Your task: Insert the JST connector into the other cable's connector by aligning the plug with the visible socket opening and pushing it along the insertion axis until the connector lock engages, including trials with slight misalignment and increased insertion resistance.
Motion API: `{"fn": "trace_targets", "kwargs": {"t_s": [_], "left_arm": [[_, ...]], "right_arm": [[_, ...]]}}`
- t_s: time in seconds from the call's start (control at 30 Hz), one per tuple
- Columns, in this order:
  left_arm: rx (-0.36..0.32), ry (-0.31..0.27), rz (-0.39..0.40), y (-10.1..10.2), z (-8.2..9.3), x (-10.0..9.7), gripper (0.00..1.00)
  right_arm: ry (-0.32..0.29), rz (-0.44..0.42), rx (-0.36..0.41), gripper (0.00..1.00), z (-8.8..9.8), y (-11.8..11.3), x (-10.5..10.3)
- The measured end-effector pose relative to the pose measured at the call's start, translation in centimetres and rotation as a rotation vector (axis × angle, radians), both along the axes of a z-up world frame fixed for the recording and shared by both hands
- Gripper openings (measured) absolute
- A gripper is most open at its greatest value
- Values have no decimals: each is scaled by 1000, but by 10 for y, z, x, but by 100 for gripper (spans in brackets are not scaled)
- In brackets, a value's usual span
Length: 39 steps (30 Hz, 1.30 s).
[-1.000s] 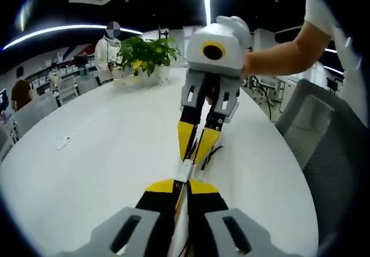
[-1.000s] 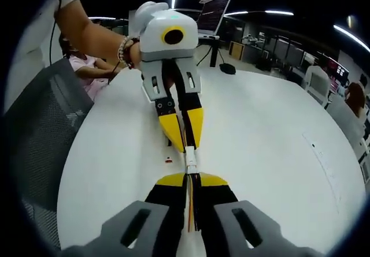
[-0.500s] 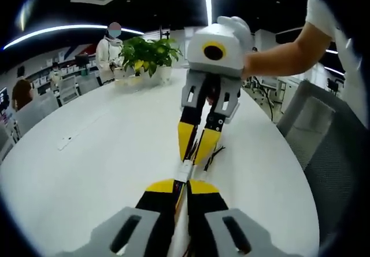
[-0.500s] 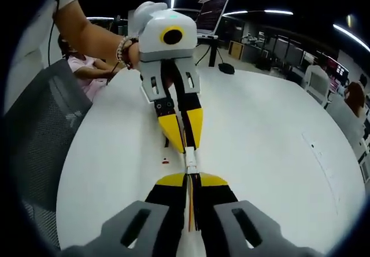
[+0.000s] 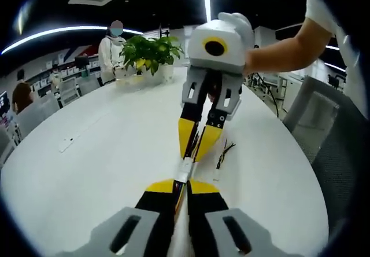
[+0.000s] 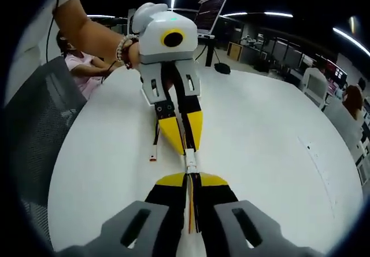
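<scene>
Both grippers meet tip to tip above the white round table [image 5: 104, 153]. In the left gripper view my left gripper [image 5: 184, 183] is shut on a thin cable with a white JST connector [image 5: 185, 168] at its tip. Facing it, my right gripper [image 5: 194, 151] is shut on the other cable's connector. The right gripper view has my right gripper [image 6: 191, 179] at the bottom, the left gripper [image 6: 188, 148] coming from above, and the white connectors [image 6: 189, 165] touching end to end between them. Whether the lock has caught, I cannot tell.
A loose spare cable [image 5: 223, 154] lies on the table beside the grippers; its red-ended plug [image 6: 153, 156] rests left of the left gripper. A potted plant [image 5: 147, 54] stands at the far edge. A laptop [image 6: 213, 11], a mesh chair [image 6: 34, 124] and seated people surround the table.
Both cameras have shifted slightly, and the spare cable now shows further out to the side of the grippers. The two grippers stay tip to tip with the connectors between them.
</scene>
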<state>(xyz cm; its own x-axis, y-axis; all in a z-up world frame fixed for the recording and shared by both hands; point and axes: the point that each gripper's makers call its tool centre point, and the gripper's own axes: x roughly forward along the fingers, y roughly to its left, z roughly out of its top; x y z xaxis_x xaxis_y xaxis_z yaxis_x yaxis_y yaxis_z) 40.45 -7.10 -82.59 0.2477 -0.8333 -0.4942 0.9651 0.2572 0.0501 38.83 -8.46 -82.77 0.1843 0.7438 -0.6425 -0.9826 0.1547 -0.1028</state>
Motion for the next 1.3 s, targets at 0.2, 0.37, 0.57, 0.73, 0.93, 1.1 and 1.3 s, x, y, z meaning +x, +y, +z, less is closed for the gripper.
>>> {"fn": "trace_targets", "kwargs": {"t_s": [0.2,0.37,0.57,0.73,0.93,1.1,1.3], "left_arm": [[20,-10,8,2,-6,10,1],[29,-15,22,3,-10,20,1],[39,-17,37,4,-17,26,1],[49,-21,49,5,-21,29,1],[59,-28,57,5,-24,30,1],[46,-10,67,5,-25,30,1],[51,-11,76,7,-25,31,3]], "right_arm": [[2,3,-4,4,-6,2,12],[2,8,-2,4,-11,4,20],[-1,19,-17,4,-18,5,29],[4,6,-15,4,-25,4,38],[7,-12,-16,4,-30,4,39],[5,-25,-17,5,-31,3,38],[-12,-38,-17,7,-30,4,38]]}}
